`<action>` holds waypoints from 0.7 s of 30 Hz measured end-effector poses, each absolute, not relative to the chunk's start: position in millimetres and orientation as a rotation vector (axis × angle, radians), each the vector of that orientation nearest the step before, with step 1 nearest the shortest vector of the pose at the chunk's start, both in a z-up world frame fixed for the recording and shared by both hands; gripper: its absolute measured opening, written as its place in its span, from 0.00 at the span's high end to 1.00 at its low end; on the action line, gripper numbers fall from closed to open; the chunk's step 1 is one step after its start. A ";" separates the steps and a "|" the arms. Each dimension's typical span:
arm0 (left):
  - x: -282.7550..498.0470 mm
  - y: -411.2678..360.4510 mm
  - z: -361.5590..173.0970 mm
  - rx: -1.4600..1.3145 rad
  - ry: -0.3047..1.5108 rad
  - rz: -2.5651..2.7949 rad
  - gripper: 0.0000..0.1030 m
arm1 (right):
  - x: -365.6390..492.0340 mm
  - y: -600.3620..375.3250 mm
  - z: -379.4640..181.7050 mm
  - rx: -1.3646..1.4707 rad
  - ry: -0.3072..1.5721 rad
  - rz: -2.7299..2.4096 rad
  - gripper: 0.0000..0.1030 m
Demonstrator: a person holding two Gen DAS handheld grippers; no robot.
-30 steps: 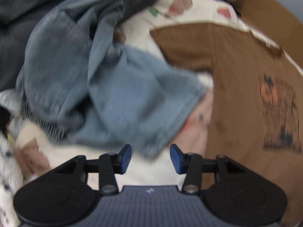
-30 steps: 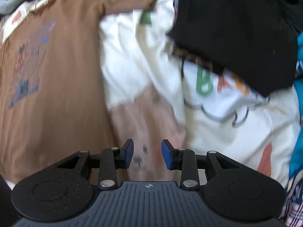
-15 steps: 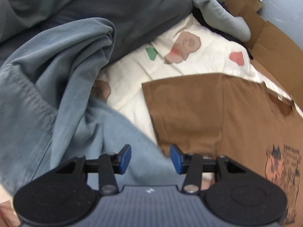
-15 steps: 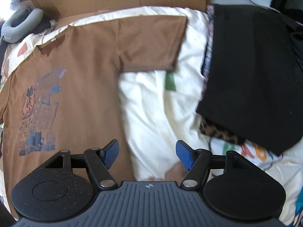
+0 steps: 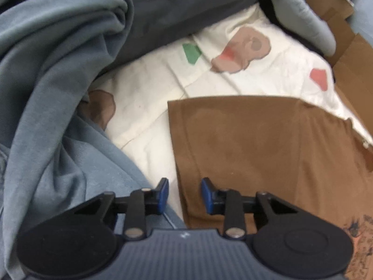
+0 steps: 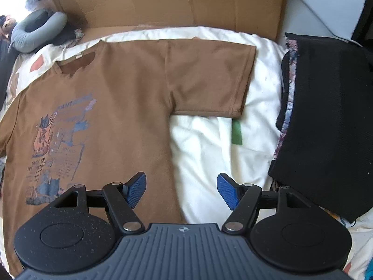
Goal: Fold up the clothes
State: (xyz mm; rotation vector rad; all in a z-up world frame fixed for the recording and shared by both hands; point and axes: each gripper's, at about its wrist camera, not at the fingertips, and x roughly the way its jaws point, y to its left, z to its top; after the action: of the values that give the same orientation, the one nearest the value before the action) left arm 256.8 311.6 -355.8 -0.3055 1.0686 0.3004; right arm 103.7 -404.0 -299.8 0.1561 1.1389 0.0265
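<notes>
My right view alone shows the whole brown shirt (image 6: 121, 107); my left view shows blue clothes (image 5: 58, 93). Both my grippers, left (image 5: 184, 194) and right (image 6: 181, 190), hover with fingers apart, empty.

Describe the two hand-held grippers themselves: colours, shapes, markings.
Both look alike. The left hand-held gripper and right hand-held gripper each have a ribbed dark grey-blue body with a small pale mark at its centre, two round black discs at the sides, black linkage arms with silver pins, and blue textured pads. No cables or sleeves show.
</notes>
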 end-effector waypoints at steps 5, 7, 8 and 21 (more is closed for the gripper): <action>262.8 314.3 -372.3 -0.330 1.088 0.302 0.73 | 105.6 -402.4 -301.3 0.159 1.133 0.022 0.29; 263.8 312.6 -375.1 -0.324 1.088 0.301 0.73 | 106.8 -400.8 -302.6 0.156 1.130 0.025 0.29; 264.3 311.7 -375.7 -0.319 1.090 0.299 0.72 | 107.4 -400.0 -303.2 0.154 1.128 0.027 0.29; 274.8 306.5 -374.7 -0.265 1.145 0.277 0.76 | 147.5 -371.5 -317.8 0.165 1.097 0.119 0.30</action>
State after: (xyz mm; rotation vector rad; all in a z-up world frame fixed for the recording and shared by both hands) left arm 274.8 306.5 -374.7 -0.2649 1.1448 0.2772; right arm 147.5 -371.5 -317.8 0.1647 1.0970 0.1193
